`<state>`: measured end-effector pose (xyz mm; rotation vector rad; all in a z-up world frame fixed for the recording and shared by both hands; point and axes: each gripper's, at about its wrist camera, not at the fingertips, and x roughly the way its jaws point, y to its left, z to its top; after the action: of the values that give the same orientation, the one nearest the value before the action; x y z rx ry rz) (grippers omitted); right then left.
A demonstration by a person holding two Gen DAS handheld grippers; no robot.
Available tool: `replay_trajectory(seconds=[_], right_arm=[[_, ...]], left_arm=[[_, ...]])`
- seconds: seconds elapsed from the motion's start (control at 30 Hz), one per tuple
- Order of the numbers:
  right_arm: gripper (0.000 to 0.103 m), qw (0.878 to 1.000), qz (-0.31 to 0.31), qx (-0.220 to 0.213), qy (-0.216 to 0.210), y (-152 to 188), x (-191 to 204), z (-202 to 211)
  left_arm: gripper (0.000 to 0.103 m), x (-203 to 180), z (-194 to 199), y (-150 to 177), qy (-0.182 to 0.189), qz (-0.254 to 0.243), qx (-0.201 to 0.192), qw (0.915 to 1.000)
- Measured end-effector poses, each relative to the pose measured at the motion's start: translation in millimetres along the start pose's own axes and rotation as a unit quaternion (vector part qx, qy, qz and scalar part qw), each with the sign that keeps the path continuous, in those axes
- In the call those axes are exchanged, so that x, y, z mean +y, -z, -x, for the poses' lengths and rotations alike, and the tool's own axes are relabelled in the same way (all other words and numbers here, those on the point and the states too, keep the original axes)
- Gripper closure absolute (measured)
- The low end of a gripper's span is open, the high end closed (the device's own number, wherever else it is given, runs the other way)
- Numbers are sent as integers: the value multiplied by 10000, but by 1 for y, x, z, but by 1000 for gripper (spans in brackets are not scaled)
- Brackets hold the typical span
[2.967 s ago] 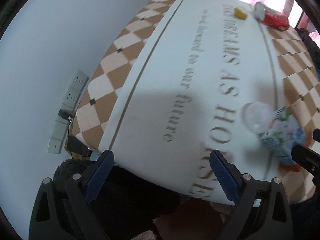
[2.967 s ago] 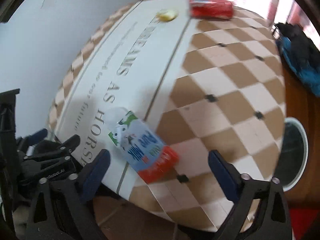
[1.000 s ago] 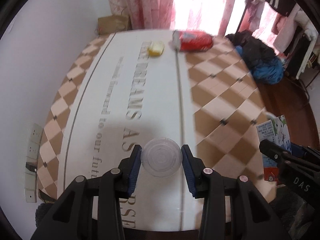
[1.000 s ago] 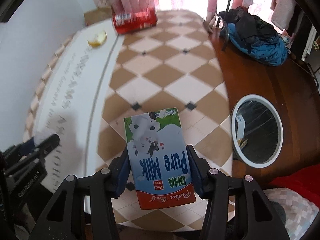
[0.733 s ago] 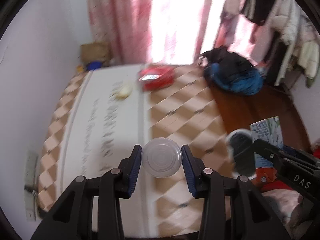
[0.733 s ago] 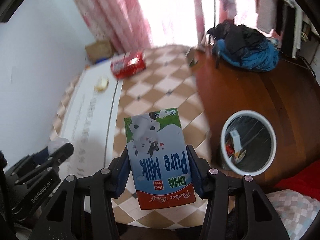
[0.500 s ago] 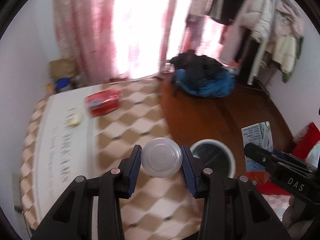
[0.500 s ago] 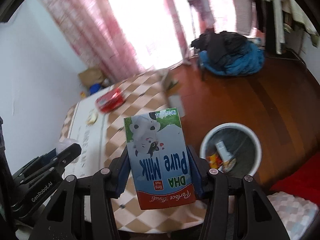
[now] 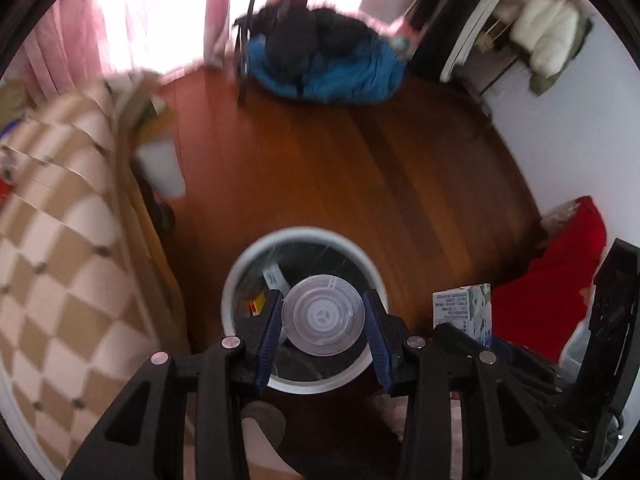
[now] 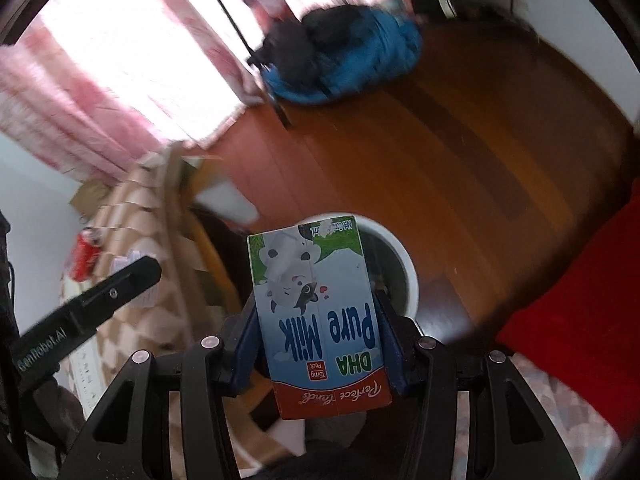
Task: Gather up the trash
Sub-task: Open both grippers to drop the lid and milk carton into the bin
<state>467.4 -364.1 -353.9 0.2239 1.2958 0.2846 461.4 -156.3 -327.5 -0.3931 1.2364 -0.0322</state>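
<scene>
My left gripper [image 9: 323, 330] is shut on a clear plastic cup [image 9: 323, 314], seen bottom-on, and hangs right over the white round trash bin [image 9: 240, 276] on the wooden floor. The bin holds a few scraps. My right gripper [image 10: 318, 340] is shut on a blue and red milk carton [image 10: 316, 308] printed "Pure Milk"; the carton covers most of the bin [image 10: 404, 264] behind it. In the left wrist view the milk carton [image 9: 462, 308] shows at the right of the bin. A red can [image 10: 85, 256] lies on the checkered bed far left.
The checkered bed [image 9: 52, 248] fills the left side. A blue and black pile of clothes [image 9: 320, 60] lies on the floor near the pink curtains [image 10: 92, 80]. A red cloth [image 9: 556, 280] sits to the right. The wooden floor [image 9: 360, 168] lies between them.
Both grippers have swung off the bed, over the floor and down onto the bin, each keeping its load. The bin now sits directly under the cup and behind the carton.
</scene>
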Motion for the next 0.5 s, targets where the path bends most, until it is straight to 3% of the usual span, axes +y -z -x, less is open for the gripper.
replay_trajectory(seconds=[0.2, 0.27, 0.33, 0.4, 0.47, 0.5], right_arm=[[49, 9986, -219, 470, 54, -13, -37, -74], [49, 9979, -241, 601, 23, -18, -43, -94], [47, 9971, -307, 693, -48, -22, -50, -112], [46, 9968, -337, 714, -110, -26, -55, -125], [36, 9964, -369, 748, -178, -25, -58, -131], [26, 9963, -380, 740, -199, -24, -59, -130]], left_arm=[[65, 13, -65, -8, -282, 236, 658, 9972], [52, 17, -69, -5, -411, 255, 688, 9965], [19, 19, -70, -2, -586, 293, 680, 9955], [16, 22, -67, -1, -692, 303, 615, 9952], [16, 23, -64, 3, -950, 181, 542, 9938], [16, 25, -63, 4, -1059, 142, 484, 9931]])
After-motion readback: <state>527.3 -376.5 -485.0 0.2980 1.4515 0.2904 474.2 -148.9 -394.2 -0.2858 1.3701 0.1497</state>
